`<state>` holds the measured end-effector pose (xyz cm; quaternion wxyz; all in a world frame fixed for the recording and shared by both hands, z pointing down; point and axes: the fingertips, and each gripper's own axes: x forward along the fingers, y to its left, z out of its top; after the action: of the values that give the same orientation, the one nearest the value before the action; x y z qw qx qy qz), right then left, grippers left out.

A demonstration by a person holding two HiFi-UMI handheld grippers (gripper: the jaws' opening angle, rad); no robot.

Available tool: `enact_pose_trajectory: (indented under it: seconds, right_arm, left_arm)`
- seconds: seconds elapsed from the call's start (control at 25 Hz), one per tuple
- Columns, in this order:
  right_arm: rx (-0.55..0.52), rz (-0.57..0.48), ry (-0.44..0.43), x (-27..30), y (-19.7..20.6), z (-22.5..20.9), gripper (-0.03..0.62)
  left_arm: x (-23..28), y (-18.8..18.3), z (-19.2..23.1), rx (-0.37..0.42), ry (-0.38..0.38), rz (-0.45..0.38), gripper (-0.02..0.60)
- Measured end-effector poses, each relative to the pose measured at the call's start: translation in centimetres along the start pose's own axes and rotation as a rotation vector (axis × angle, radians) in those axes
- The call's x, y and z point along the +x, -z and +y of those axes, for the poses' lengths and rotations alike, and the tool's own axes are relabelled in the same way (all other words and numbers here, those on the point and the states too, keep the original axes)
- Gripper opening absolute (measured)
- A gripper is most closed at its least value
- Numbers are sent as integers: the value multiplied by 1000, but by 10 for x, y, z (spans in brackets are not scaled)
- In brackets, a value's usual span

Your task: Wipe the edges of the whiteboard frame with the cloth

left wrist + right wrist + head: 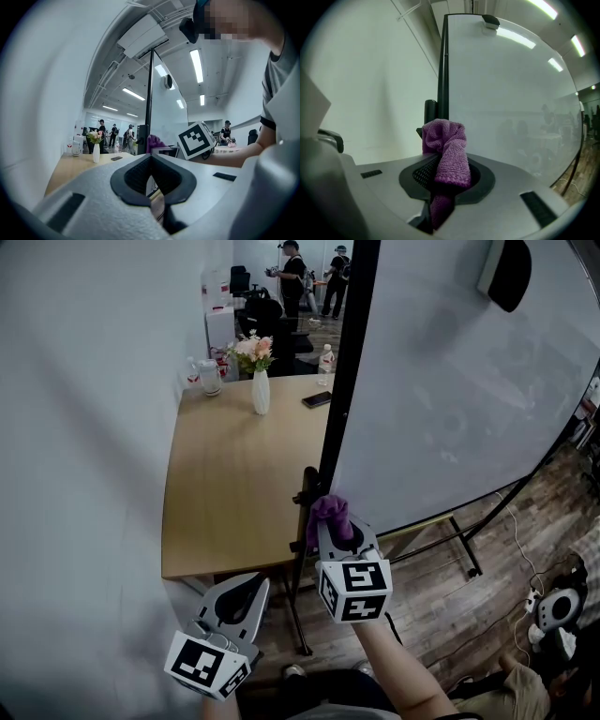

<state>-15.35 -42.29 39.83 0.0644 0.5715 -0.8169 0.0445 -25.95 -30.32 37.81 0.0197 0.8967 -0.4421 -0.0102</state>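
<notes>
The jaws of the right gripper (337, 532) are clamped on the cloth (330, 513), a purple wad that bulges up and forward past the tips. The jaws of the left gripper (246, 591) are pressed together with nothing between them. This gripper hangs at the lower left of the head view, well apart from the board.

In the right gripper view, the cloth (446, 143) lies straight ahead of the right gripper (442, 174), over the foot of the frame (442, 70). Whether the cloth touches the frame or sits just beside it cannot be told.

The frame (352, 362) edge in question is the black left upright. Its long axis runs from the lower centre of the head view up to the top centre, leaning slightly right. The cloth is at its lower end, so nearly the whole edge lies above the jaws. Judgement: the wipe calls for travel upward along this axis, cloth held against the bar. The right gripper is the nearer one and already carries the cloth.

Behind the upright stands a wooden worktop (225, 493) with a vase (261, 392). People stand at the far end of the room.
</notes>
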Motion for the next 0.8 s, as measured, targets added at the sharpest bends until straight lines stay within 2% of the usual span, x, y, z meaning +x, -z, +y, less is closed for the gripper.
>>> enact_pose_trajectory:
  seconds: [0.24, 0.8]
  right_arm:
    - [29, 18, 1, 4, 21, -1, 60]
    - [22, 88, 19, 13, 71, -3, 60]
  left_arm:
    - [1, 3, 4, -1, -3, 14, 17]
    - [2, 16, 10, -10, -10, 42, 17]
